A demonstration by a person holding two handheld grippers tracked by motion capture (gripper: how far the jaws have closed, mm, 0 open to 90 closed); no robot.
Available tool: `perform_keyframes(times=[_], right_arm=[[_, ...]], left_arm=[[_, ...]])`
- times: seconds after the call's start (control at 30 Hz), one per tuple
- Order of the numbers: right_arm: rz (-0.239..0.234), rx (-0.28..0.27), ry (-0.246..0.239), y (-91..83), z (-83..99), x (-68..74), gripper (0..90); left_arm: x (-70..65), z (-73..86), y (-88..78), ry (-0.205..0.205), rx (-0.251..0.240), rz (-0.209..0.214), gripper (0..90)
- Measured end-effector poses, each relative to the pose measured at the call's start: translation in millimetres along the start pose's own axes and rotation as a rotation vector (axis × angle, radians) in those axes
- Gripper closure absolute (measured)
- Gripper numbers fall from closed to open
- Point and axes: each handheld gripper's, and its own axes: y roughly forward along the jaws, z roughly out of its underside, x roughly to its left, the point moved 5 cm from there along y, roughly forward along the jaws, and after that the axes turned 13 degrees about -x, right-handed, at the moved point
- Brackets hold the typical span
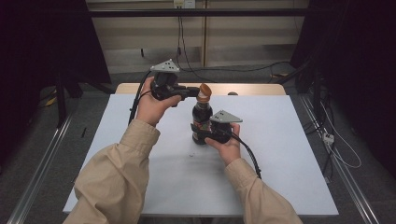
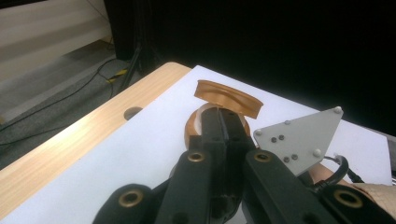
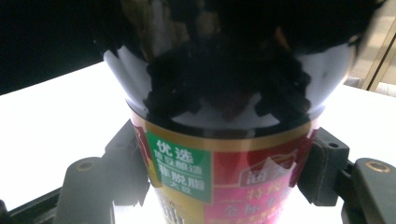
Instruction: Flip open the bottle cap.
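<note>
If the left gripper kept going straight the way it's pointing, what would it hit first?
Almost certainly the bottle's flip cap. The left gripper points level toward the top of the dark bottle, jaws shut, and in its own view the tips sit right at the brown cap's open lid. Whether they already touch is unclear.

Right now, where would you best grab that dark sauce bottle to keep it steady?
Around the labelled belly of the sauce bottle, from the near side, level. It stands upright and its sides are straightest there; the right gripper already clamps it so, leaving the flip cap free for the left gripper.
</note>
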Motion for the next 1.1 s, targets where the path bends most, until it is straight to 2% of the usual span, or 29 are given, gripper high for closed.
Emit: perform_keyframes(times=[0.8, 1.0, 1.1], right_arm=[[0.002, 0.002, 0.001, 0.1, 0.0, 0.3, 30.2], [-0.002, 0.000, -0.005, 0.3, 0.0, 0.6, 30.2], [0.001, -0.001, -0.009, 0.5, 0.1, 1.1, 30.2]], left_arm=[[-0.4, -2.8, -0.1, -0.002, -0.007, 0.001, 90.0], [-2.1, -5.0, 0.7, -0.008, -0.023, 0.008, 90.0], [-2.0, -5.2, 2.4, 0.006, -0.009, -0.001, 90.0]])
